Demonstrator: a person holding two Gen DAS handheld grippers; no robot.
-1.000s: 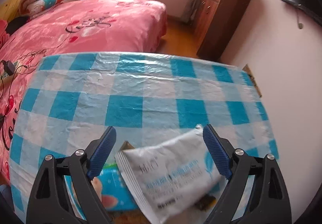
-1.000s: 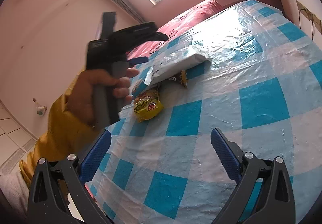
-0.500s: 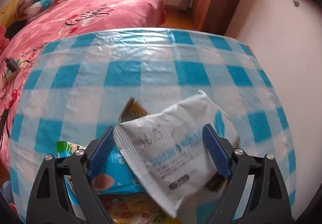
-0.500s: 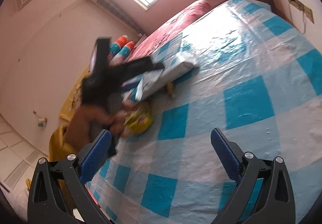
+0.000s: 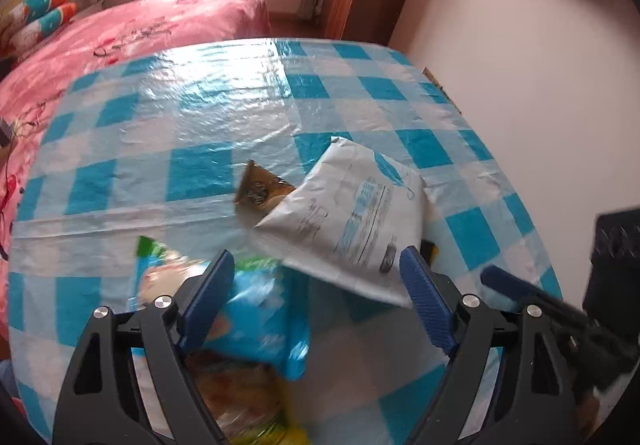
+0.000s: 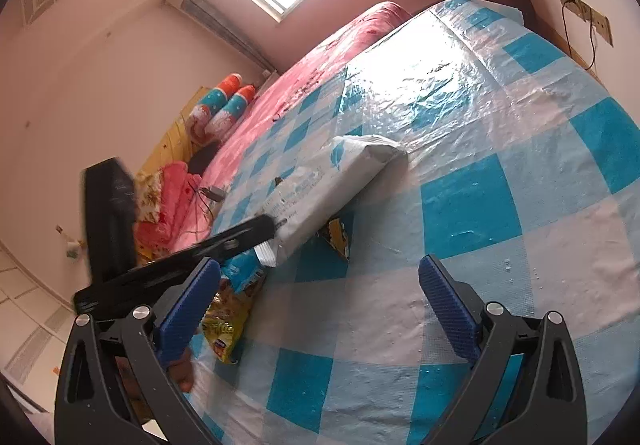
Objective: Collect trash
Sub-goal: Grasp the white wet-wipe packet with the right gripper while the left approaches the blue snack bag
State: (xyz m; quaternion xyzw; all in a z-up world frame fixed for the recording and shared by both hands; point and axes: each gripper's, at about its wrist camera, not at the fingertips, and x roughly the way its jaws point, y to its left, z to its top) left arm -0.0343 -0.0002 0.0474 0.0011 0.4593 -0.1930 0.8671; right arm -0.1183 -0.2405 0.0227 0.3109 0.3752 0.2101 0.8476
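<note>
Wrappers (image 5: 260,313) heaped on table (image 5: 200,117), white pouch (image 5: 352,213) topmost, ahead of left gripper (image 5: 316,297); jaws spread wide, empty.

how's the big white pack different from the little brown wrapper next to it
The white pack is far bigger and pale with blue print; the brown wrapper is small, dark and triangular. The white pack lies on top, covering one end of the brown wrapper, which lies flat on the tablecloth. Both are loose trash, held by no tool.
</note>
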